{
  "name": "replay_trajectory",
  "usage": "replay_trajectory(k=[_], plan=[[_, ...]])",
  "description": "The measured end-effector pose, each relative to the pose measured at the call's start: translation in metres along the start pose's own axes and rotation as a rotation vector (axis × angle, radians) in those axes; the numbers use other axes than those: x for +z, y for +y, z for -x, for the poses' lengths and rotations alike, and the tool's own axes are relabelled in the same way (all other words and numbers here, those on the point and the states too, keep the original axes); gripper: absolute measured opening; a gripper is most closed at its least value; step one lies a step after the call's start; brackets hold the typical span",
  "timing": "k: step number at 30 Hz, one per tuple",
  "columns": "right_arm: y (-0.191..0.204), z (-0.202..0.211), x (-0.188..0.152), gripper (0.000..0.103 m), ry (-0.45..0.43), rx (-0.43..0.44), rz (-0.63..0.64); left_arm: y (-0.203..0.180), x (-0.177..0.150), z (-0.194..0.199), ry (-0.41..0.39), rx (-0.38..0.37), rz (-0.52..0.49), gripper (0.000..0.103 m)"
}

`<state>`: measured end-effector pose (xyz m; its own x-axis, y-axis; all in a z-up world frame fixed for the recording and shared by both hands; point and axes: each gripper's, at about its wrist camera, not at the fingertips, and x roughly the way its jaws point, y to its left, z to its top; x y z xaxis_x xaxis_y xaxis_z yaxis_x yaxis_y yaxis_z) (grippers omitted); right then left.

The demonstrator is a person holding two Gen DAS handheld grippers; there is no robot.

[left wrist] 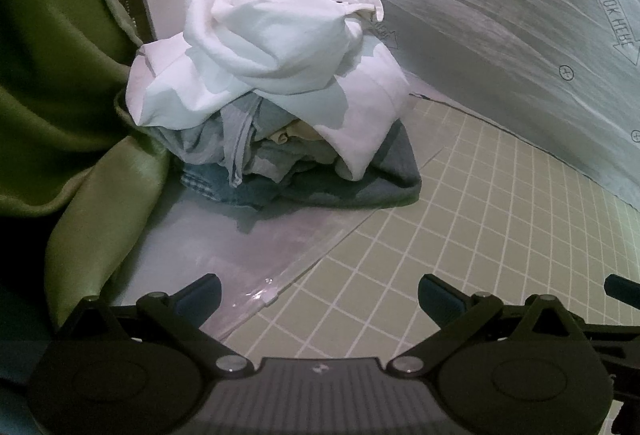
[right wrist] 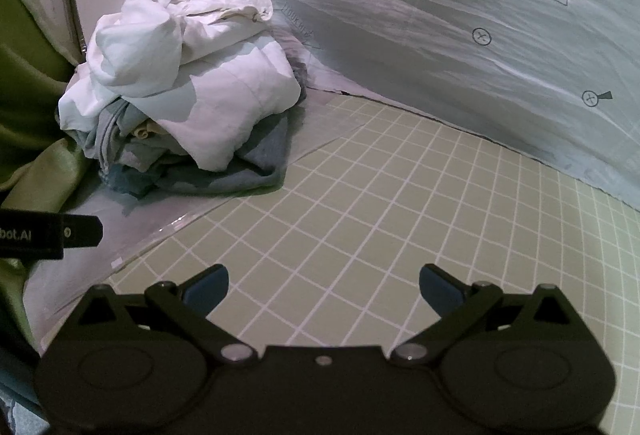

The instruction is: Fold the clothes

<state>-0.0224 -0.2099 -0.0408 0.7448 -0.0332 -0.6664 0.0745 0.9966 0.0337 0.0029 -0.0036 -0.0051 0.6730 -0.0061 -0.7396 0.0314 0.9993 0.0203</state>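
A pile of crumpled clothes (left wrist: 272, 87) sits at the back left of the green grid mat (left wrist: 460, 227), white garments on top, grey and blue ones beneath. The pile also shows in the right wrist view (right wrist: 188, 91). My left gripper (left wrist: 320, 301) is open and empty, low over the mat's edge, well short of the pile. My right gripper (right wrist: 324, 291) is open and empty over the mat (right wrist: 380, 203), to the right of the pile. The left gripper's body (right wrist: 48, 233) shows at the left edge of the right wrist view.
A green curtain (left wrist: 60, 95) hangs at the left, touching the pile. A pale printed sheet (left wrist: 500, 35) with a carrot and "LOOK HERE" arrows covers the back wall. A clear plastic sheet (left wrist: 256, 247) lies under the pile.
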Motion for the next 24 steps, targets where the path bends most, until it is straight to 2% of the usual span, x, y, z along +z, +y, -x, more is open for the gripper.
replay_trajectory(k=[24], plan=[[0.002,-0.0047,-0.0016,0.103,0.013,0.011,0.013,0.0021,-0.0002,-0.0066,0.029,0.007,0.005,0.103]])
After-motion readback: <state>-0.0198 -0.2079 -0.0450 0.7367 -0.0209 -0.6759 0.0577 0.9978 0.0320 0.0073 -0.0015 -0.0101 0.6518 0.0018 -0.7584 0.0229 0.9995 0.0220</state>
